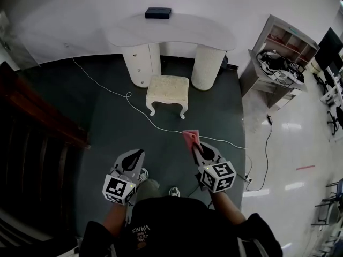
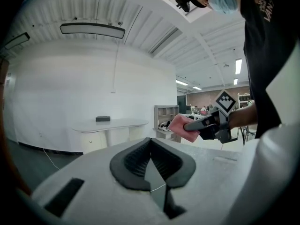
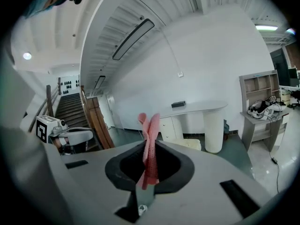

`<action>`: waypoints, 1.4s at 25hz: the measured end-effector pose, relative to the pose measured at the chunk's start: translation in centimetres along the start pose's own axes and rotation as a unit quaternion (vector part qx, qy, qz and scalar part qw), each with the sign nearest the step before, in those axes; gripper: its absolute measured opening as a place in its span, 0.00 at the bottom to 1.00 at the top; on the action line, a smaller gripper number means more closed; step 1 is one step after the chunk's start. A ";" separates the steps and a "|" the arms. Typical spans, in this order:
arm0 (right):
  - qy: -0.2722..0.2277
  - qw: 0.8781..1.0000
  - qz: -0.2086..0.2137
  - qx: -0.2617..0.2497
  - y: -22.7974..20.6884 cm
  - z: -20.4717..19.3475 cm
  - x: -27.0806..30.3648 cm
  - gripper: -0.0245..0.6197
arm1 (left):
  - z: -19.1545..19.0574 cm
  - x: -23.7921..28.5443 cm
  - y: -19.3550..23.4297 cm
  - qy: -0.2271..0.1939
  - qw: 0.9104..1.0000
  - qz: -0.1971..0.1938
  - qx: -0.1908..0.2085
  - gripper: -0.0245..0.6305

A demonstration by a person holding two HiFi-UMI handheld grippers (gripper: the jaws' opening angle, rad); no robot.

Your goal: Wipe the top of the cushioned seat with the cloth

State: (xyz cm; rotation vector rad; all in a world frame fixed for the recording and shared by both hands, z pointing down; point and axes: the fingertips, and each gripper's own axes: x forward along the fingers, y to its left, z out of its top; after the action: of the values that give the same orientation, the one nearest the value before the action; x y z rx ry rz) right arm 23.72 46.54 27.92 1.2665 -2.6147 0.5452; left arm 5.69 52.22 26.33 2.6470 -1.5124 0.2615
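Right tongs (image 1: 194, 145) are clamped on the pink cloth (image 1: 191, 137). It sticks up & fwd out of the jaws, folded, w/ a dotted texture in the right gripper view. Left tongs (image 1: 138, 155) are pressed shut on nothing, held low on the person's left.

Seat (image 1: 168, 87) is straight ahead of both tongs and well apart from them: a bit left of the right tongs, a bit right of the left. Its long side runs across, left to right as the tongs face it. Right tongs look slightly nearer and they've got the cloth, so that's the arm for the reach: fwd, down, a touch left.

Seat itself is cream, w/ a padded top in a raised pattern and short curved legs, just in front of the white desk (image 1: 171, 28). Nothing's on top, and it's too far off to say if it's dirty. A white cable (image 1: 166, 129) crosses the floor btw. tongs and seat, poss. a trip risk.
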 end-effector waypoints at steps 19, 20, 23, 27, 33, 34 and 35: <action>-0.020 0.995 -0.093 0.033 1.1 7.9 21.0 0.08 | 2.3 9.6 23.4 -0.004 0.997 -0.083 0.003 0.06; -0.023 0.994 -0.099 0.036 1.3 8.3 22.0 0.08 | 2.5 9.9 24.6 -0.003 0.996 -0.088 0.005 0.06; -0.025 0.992 -0.115 0.044 1.8 9.1 24.3 0.08 | 2.6 10.9 27.7 -0.004 0.995 -0.103 0.007 0.06; -0.024 0.990 -0.130 0.048 1.7 9.2 26.4 0.08 | 2.7 12.4 30.3 -0.007 0.994 -0.113 -0.002 0.06; -0.019 0.988 -0.140 0.055 0.0 9.7 29.2 0.08 | 1.7 15.1 32.0 -0.001 0.992 -0.123 -0.013 0.06; -0.016 0.989 -0.140 0.055 -0.5 9.7 29.9 0.08 | 1.5 15.5 32.5 0.000 0.993 -0.121 -0.015 0.06; -0.014 0.989 -0.139 0.055 -1.1 9.7 30.6 0.08 | 1.3 16.0 32.9 0.001 0.993 -0.118 -0.016 0.06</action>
State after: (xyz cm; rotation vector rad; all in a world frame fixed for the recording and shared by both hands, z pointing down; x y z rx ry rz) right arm 5.54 20.07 29.14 1.6474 -2.3989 0.6306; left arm -14.51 21.67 27.60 2.7637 -1.1749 0.2187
